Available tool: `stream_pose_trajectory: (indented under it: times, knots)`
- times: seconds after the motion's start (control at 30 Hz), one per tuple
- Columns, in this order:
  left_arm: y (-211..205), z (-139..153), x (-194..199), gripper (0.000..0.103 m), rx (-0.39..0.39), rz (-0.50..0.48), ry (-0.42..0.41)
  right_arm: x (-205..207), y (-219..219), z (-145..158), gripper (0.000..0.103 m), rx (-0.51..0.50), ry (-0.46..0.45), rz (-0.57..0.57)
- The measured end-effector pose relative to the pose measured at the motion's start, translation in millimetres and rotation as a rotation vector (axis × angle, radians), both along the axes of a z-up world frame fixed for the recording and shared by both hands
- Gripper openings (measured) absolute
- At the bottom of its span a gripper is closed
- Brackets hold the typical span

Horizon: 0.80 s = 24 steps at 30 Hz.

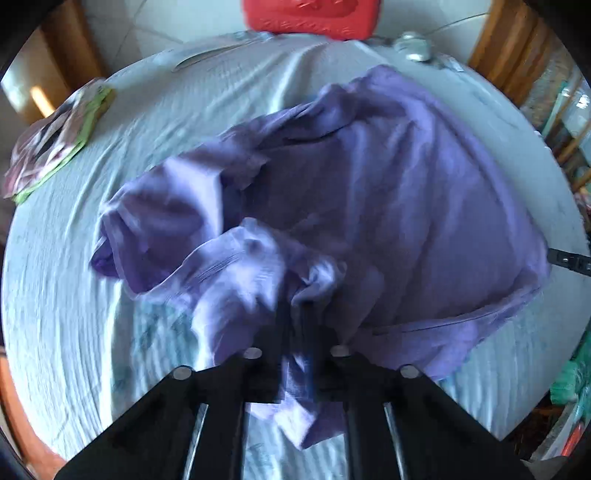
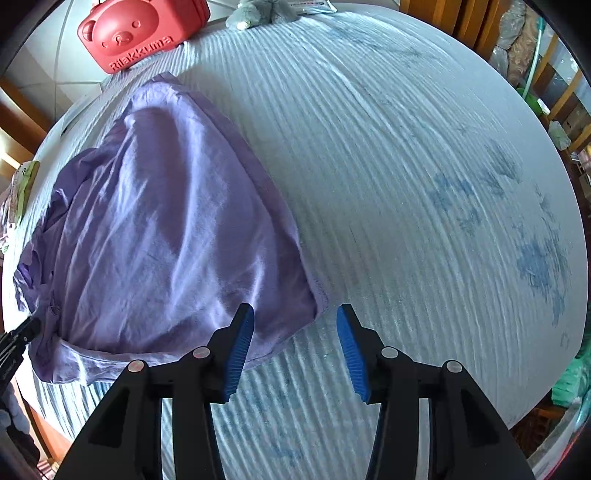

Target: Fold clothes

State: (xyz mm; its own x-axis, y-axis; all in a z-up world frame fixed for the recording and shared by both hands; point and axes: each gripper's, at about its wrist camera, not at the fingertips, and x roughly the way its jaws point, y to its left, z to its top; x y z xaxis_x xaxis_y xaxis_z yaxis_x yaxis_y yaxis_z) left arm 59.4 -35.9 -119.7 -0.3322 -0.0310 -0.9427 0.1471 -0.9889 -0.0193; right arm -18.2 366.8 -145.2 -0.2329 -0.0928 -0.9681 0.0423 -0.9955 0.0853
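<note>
A purple shirt (image 1: 369, 192) lies crumpled on a bed with a pale blue striped sheet (image 1: 74, 314). My left gripper (image 1: 295, 314) is shut on a bunched fold of the shirt near its front edge, and cloth hangs down between the fingers. In the right wrist view the shirt (image 2: 166, 229) lies spread at the left. My right gripper (image 2: 295, 317) is open and empty, hovering at the shirt's near right corner. Its blue pads (image 2: 240, 350) show clearly. The left gripper's tip (image 2: 22, 332) shows at the far left edge.
A red bear-shaped case (image 2: 136, 33) stands past the bed's far edge. A grey plush toy (image 2: 258, 14) lies at the far edge. A folded patterned garment (image 1: 55, 140) lies at the bed's left. Wooden furniture (image 1: 513, 48) stands at the right.
</note>
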Motion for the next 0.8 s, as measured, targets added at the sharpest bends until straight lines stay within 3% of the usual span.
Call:
stream_pose_trajectory:
  times: [0.07,0.1,0.17,0.23,0.3,0.4,0.47,0.63,0.7,0.8]
  knots:
    - [-27,7,19,0.005,-0.020,0.122,0.010,-4,1,-9,0.045,0.001,-0.019,0.015]
    - [-42,9,30,0.005,-0.036,0.173,-0.001,-5,-1,-12,0.039,0.015,-0.027,0.028]
    - [-67,6,53,0.007,-0.028,0.248,-0.060,-6,-5,-14,0.035,0.046,-0.049,0.055]
    - [-87,4,72,0.009,-0.013,0.304,-0.112,-8,-8,-4,0.035,0.097,-0.034,0.058]
    - [-98,14,79,0.009,-0.022,0.337,-0.093,-11,-15,12,0.038,0.144,0.008,0.070]
    - [-105,41,65,0.018,0.002,0.321,0.022,-23,-35,43,0.043,0.123,0.100,0.123]
    - [-106,48,43,0.040,0.044,0.284,0.085,-35,-56,60,0.043,0.054,0.154,0.178]
    - [-102,28,-16,0.043,0.067,0.189,0.075,-73,-128,71,0.046,-0.118,0.193,0.314]
    - [-108,15,-30,0.043,0.067,0.184,0.053,-88,-155,68,0.055,-0.095,0.205,0.356]
    - [-122,-3,-48,0.043,0.056,0.208,0.017,-118,-179,62,0.055,-0.046,0.215,0.381]
